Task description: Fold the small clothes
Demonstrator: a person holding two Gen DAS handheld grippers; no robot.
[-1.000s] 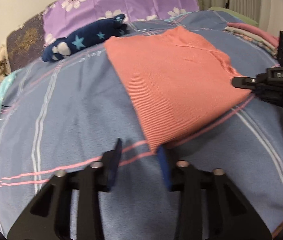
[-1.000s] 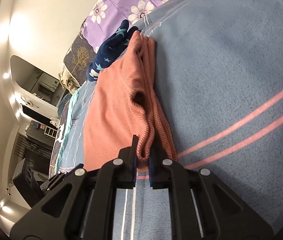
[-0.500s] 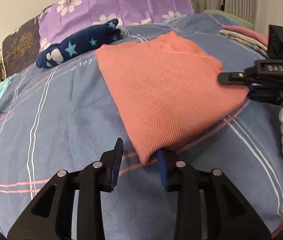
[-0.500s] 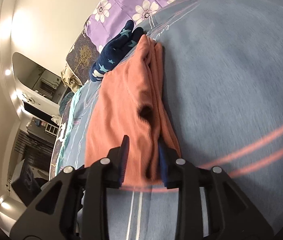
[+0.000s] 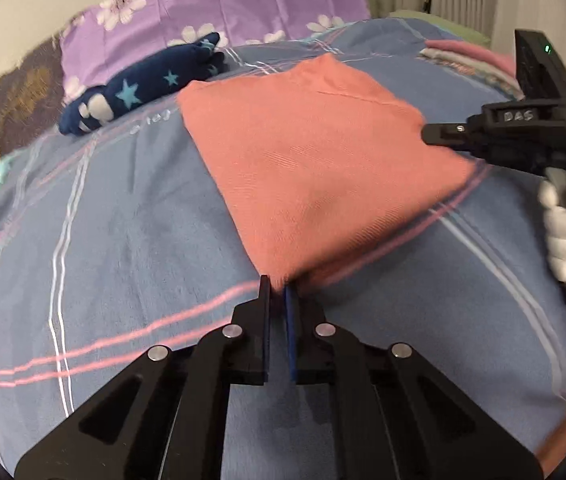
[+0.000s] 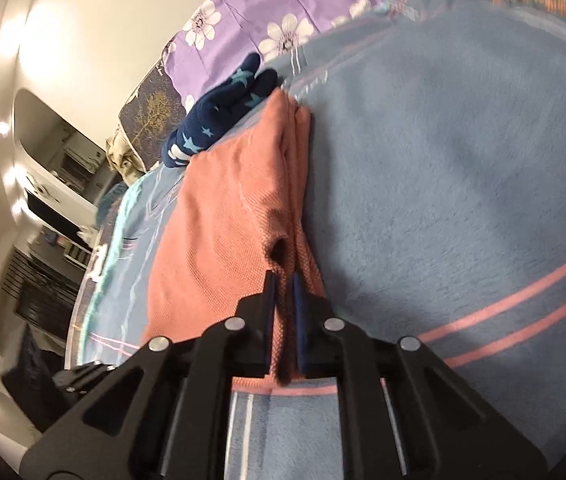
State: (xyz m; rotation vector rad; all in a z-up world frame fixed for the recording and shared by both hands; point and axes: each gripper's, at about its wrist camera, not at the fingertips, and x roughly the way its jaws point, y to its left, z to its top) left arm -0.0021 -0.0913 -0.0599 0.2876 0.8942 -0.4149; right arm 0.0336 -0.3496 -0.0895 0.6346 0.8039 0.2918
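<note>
A folded salmon-pink ribbed garment (image 5: 315,168) lies on the blue plaid blanket (image 5: 115,240). My left gripper (image 5: 277,286) is shut on the garment's near corner. My right gripper (image 6: 283,280) is shut on the garment's folded edge (image 6: 219,208), with fabric between the jaws. The right gripper also shows in the left wrist view (image 5: 431,134) at the garment's right corner, held by a white-gloved hand (image 5: 563,224).
A navy star-patterned garment (image 5: 143,88) lies beyond the pink one, by a purple flowered pillow (image 5: 223,12). A stack of folded clothes (image 5: 471,56) sits at the far right. The bed's left edge and a dark room (image 6: 43,240) show in the right wrist view.
My left gripper closed from open onto the garment's near corner. My right gripper opened briefly, then closed again on the folded edge.
</note>
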